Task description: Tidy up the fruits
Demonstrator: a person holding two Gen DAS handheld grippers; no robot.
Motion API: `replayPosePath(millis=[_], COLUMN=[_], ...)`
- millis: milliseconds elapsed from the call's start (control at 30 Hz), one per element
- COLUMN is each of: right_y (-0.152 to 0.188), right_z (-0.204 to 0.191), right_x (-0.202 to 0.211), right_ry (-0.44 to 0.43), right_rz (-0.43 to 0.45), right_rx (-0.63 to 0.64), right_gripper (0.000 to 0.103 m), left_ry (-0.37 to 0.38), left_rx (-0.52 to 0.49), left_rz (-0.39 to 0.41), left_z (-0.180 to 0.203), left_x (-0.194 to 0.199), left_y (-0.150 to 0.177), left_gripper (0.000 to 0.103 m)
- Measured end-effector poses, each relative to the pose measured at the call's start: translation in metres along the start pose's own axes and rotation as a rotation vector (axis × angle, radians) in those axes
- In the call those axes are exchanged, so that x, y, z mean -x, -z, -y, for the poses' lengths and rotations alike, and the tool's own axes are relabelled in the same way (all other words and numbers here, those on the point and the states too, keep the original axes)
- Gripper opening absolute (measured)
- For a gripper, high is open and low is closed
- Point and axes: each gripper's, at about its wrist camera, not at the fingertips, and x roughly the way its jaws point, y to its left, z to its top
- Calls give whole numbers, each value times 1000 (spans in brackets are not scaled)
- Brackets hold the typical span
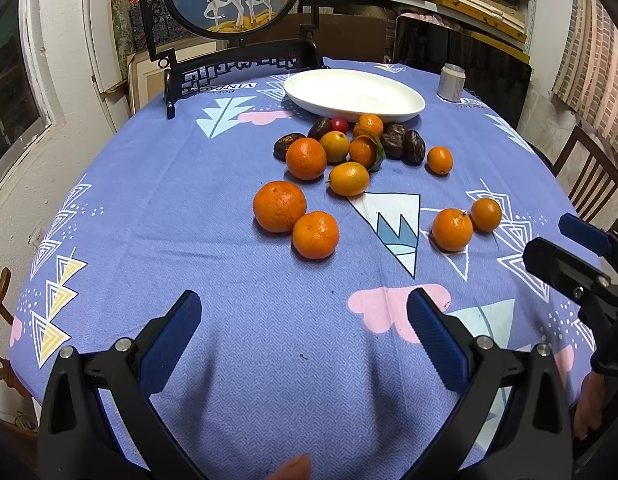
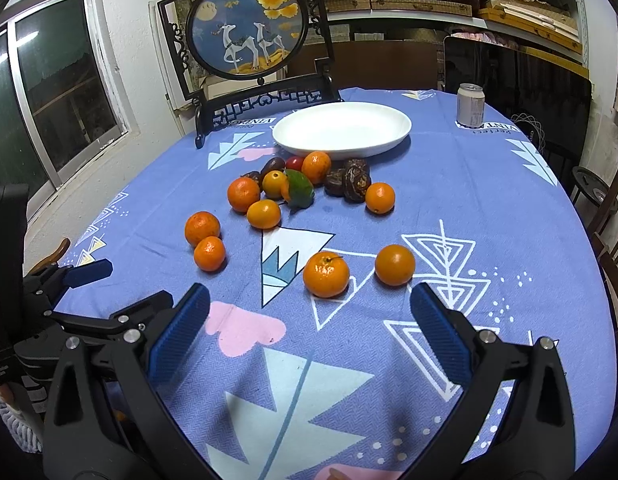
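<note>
Several oranges, kumquats, dark dates and a small red fruit (image 1: pixel 339 124) lie loose on the blue tablecloth before an empty white oval plate (image 1: pixel 355 94), also in the right wrist view (image 2: pixel 343 128). Two oranges (image 1: pixel 280 206) sit nearest my left gripper (image 1: pixel 305 312), which is open and empty above bare cloth. My right gripper (image 2: pixel 309 306) is open and empty; an orange with a stem (image 2: pixel 325 274) and another orange (image 2: pixel 394 265) lie just beyond its fingertips. The right gripper also shows in the left wrist view (image 1: pixel 565 240).
A drink can (image 2: pixel 471 105) stands at the far right of the table. A framed round deer picture on a black stand (image 2: pixel 245 28) stands at the far edge behind the plate. Wooden chairs (image 1: pixel 597 180) stand to the right. Shelves fill the back wall.
</note>
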Motion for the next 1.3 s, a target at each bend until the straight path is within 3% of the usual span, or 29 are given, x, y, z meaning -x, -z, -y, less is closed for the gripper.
replayPosePath(millis=[1000,1133,1300], right_y=[0,0,5], right_z=[1,8,24], right_x=[-2,-8,-25], right_ry=[-16,-15,-78], right_rz=[-15,-43,-129], right_rx=[-20,-33,-62], right_gripper=[101,101,101], left_ry=[5,3,-28], left_rx=[-1,2,-8], left_rz=[-23,-33,-46], left_z=[0,-2,-10], left_x=[-6,-10,-25], left_y=[2,1,-2], left_gripper=[102,102,102])
